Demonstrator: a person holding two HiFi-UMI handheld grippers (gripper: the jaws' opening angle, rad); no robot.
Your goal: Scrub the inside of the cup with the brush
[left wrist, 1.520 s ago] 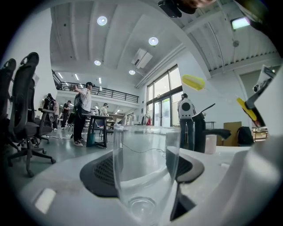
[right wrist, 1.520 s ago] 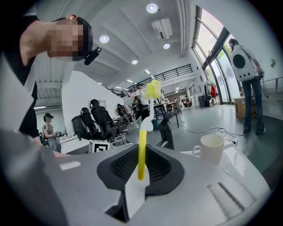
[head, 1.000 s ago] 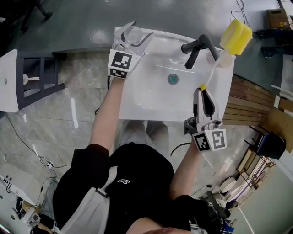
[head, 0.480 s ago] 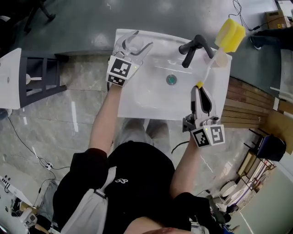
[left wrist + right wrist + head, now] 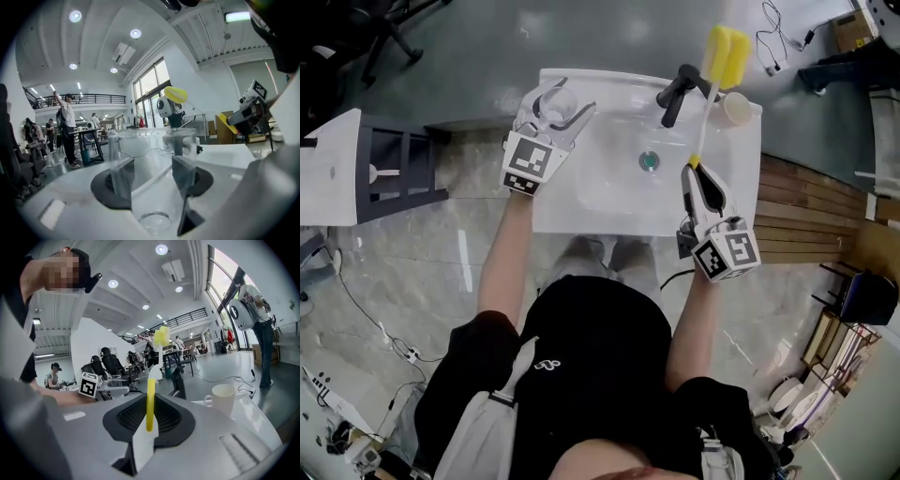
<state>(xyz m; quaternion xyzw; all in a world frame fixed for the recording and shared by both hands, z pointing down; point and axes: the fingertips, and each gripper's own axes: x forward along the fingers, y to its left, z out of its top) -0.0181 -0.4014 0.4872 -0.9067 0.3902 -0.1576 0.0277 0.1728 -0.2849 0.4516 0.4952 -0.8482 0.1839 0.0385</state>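
A clear plastic cup (image 5: 562, 99) stands upright at the far left corner of the white sink (image 5: 600, 202). My left gripper (image 5: 567, 101) is shut on the cup. In the left gripper view its dark pads (image 5: 121, 180) press the cup (image 5: 150, 145) from both sides. My right gripper (image 5: 693, 172), over the sink's right side, is shut on the thin yellow-and-white handle of the brush (image 5: 150, 404). The brush's yellow sponge head (image 5: 724, 54) sits beyond the black faucet (image 5: 680, 87), well apart from the cup.
A white mug (image 5: 734, 109) stands on the sink's far right corner, also seen in the right gripper view as the mug (image 5: 222, 397). The drain (image 5: 649, 160) is mid-basin. A grey rack (image 5: 389, 169) is left of the sink and wooden slats (image 5: 797, 211) lie to its right.
The brush has swung left, so its sponge head went from the sink's far right corner to just behind the faucet. The left gripper has stayed at the cup.
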